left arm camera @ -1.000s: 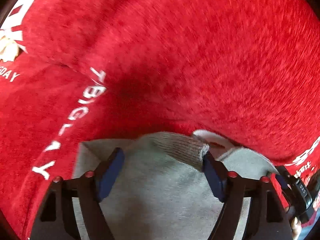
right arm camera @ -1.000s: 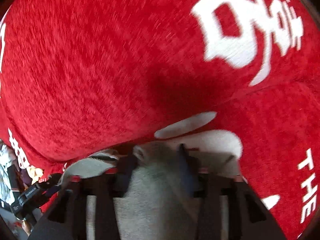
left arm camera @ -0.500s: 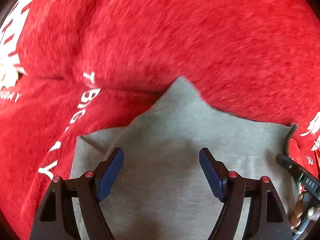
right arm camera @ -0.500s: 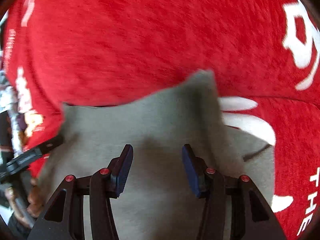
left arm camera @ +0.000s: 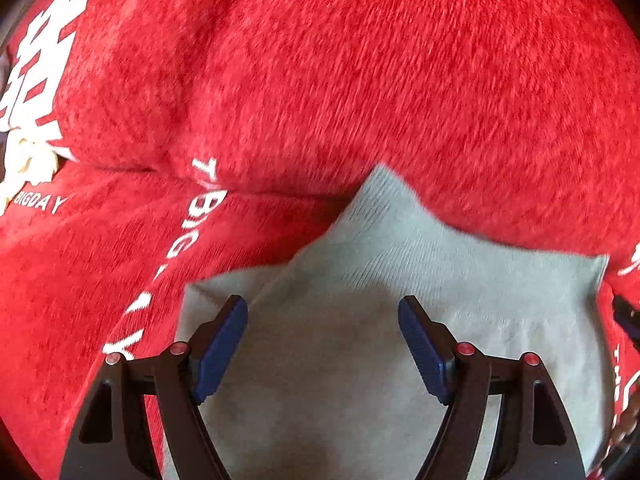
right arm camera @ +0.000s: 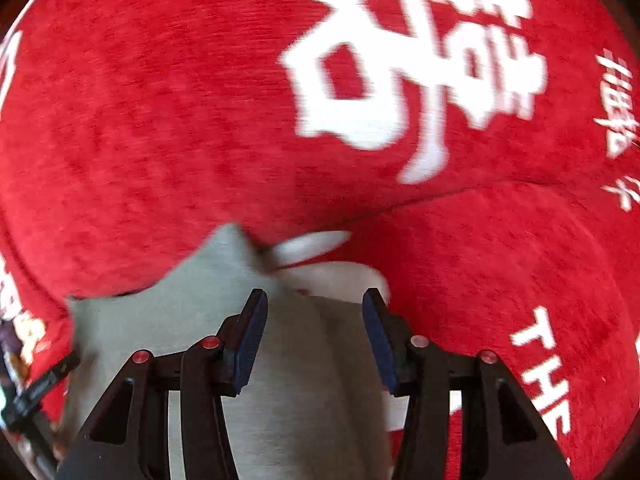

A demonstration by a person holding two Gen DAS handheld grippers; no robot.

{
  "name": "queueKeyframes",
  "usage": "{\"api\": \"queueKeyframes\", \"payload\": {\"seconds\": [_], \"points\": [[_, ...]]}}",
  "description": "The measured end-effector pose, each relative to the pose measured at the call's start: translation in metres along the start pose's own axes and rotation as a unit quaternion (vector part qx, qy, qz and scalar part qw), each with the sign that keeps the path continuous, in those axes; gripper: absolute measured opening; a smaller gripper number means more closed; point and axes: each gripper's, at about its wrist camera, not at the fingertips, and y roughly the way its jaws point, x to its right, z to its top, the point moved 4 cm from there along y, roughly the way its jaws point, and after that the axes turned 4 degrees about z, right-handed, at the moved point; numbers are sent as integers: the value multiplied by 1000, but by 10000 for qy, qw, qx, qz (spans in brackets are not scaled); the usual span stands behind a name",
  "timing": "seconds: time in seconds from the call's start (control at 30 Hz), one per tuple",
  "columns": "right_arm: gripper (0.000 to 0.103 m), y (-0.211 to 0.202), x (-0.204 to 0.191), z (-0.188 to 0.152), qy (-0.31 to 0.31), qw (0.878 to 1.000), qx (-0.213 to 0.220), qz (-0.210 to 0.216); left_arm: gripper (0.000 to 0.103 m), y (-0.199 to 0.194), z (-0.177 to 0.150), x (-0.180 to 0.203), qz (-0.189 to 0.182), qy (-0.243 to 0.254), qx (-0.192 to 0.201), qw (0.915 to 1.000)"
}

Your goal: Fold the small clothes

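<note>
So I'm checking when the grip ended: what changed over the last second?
Both grippers let go. A second ago the left gripper and right gripper each pinched an edge of the grey sock; now both stand open, the sock lies flat beneath them, and the right one has opened wider over the last half second. The red blanket stayed underneath.

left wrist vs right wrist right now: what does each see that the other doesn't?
Left wrist only: white "BIGDAY" lettering at the left edge, and the grey garment's pointed corner and straight right edge.

Right wrist only: large white characters up top, "THE" lettering at right, and a white patch by the garment's tip.

Both: the same grey garment lying on the red plush fabric, with the left gripper and right gripper above it, jaws open, holding nothing.
</note>
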Motion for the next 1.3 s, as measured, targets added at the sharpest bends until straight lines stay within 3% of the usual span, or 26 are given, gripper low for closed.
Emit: {"api": "queueKeyframes", "payload": {"seconds": [0.2,0.27,0.33,0.43,0.5,0.6,0.73,0.87,1.0,1.07,1.13,1.17,1.27,1.3], "points": [[56,39,-68,-2,-1071,9928,-347,415,79,17,26,16,82,93,53,9999],[56,48,-77,-2,-1173,9917,-367,381,79,25,30,11,229,48,74,9997],[56,62,-73,0,-1001,9938,-465,148,79,39,29,3,414,-13,-97,9991],[55,73,-48,0,-316,9974,-641,-45,79,59,23,-18,119,-539,-572,9968],[55,70,-39,-2,-108,9982,-588,12,79,57,24,-26,60,-708,-538,9960],[56,68,-37,0,-72,9976,-570,-386,79,46,21,-26,301,-459,-493,9973],[57,32,-46,-12,-245,9985,-446,-204,79,-1,3,-35,238,-156,-110,9995],[64,-14,-64,-50,-740,9967,-318,-88,79,-46,-44,-76,134,-310,109,9994],[64,-57,-66,-95,-836,9965,-34,72,79,-55,-100,-124,-109,-782,-31,9969],[64,-75,-58,-113,-854,9963,78,27,79,-54,-128,-135,-438,-1081,-272,9928],[64,-86,-44,-109,-848,9963,138,37,79,-50,-143,-139,-707,-1314,-413,9879],[64,-86,-44,-111,-825,9965,146,70,79,-54,-146,-137,-697,-1355,-276,9879],[64,-103,-47,-133,-830,9962,92,237,79,-62,-152,-116,-960,-1380,-290,9853],[64,-115,-47,-139,-871,9958,49,274,85,-61,-150,-109,-951,-1312,-267,9864]]}}
